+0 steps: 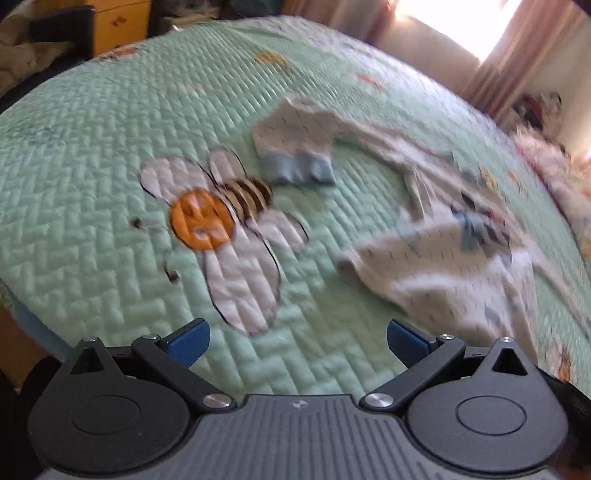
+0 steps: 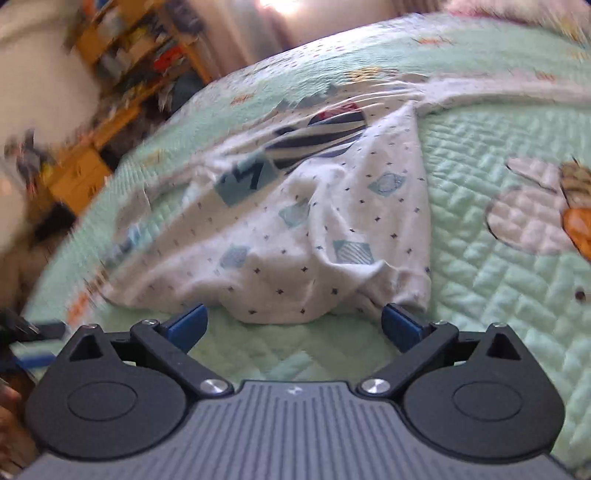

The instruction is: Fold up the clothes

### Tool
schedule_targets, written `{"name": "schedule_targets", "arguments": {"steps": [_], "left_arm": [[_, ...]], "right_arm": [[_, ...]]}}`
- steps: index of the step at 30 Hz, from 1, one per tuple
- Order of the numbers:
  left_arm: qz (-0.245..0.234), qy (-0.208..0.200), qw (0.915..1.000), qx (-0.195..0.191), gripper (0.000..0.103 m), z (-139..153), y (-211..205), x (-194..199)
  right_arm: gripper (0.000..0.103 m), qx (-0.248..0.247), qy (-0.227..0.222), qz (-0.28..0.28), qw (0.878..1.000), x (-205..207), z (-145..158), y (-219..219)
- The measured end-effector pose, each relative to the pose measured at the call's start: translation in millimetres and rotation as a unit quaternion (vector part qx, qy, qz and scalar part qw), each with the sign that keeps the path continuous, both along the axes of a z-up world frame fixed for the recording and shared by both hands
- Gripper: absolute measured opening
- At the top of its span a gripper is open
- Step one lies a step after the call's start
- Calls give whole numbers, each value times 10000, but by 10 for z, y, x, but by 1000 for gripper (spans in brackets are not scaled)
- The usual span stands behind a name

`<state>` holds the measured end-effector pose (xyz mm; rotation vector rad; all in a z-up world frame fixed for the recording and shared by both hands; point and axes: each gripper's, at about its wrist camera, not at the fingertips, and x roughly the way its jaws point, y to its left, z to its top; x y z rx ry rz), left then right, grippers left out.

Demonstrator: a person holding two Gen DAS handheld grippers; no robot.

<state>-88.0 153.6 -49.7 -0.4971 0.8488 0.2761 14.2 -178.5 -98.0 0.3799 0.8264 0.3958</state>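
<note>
A small white patterned top with blue cuffs lies crumpled on the green quilted bedspread. One sleeve with a blue cuff stretches toward the bee print. My left gripper is open and empty, above the quilt, short of the garment's hem. In the right wrist view the same top lies bunched just ahead of my right gripper, which is open and empty, its blue pads close to the hem's edge.
A bee and daisy print is on the quilt left of the top. Yellow drawers and shelves stand beyond the bed. Pink curtains hang by a bright window. Other bedding lies at the far right.
</note>
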Motion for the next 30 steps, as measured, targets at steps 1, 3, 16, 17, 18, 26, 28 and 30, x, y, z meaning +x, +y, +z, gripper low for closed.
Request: {"name": "schedule_targets", "arguments": {"steps": [1,3,16,17,18,26,28,30], "left_arm": [[60,-64,10000,-13,102,11,48,0],[-84,-367,9993,-86,102,20,102,7],[-1789,-863,9759,904,95,-290,-262,320],[-1872,-877,9727,1053,93,-301,-300,324],[-1929,-845,9709,1137,93,-312,-330,340],[-1948,-893,9708,1073,94,-240,-440,637],[-2065,-802,9704,960,98,-278,-547,727],[-2181,-711,9697,846,99,-317,-654,817]], "right_arm": [[100,230,-52,-99,9997,-55,38,-65],[100,411,-213,-261,9986,-108,105,-154],[100,365,-438,-211,9982,-256,56,-93],[100,334,-441,-193,9983,-277,44,-86],[100,335,-428,-180,9984,-277,27,-85],[100,66,-782,-176,9968,-193,96,-120],[100,30,-1048,-217,9943,-85,227,-182],[100,265,-1135,-212,9930,82,328,-266]]}}
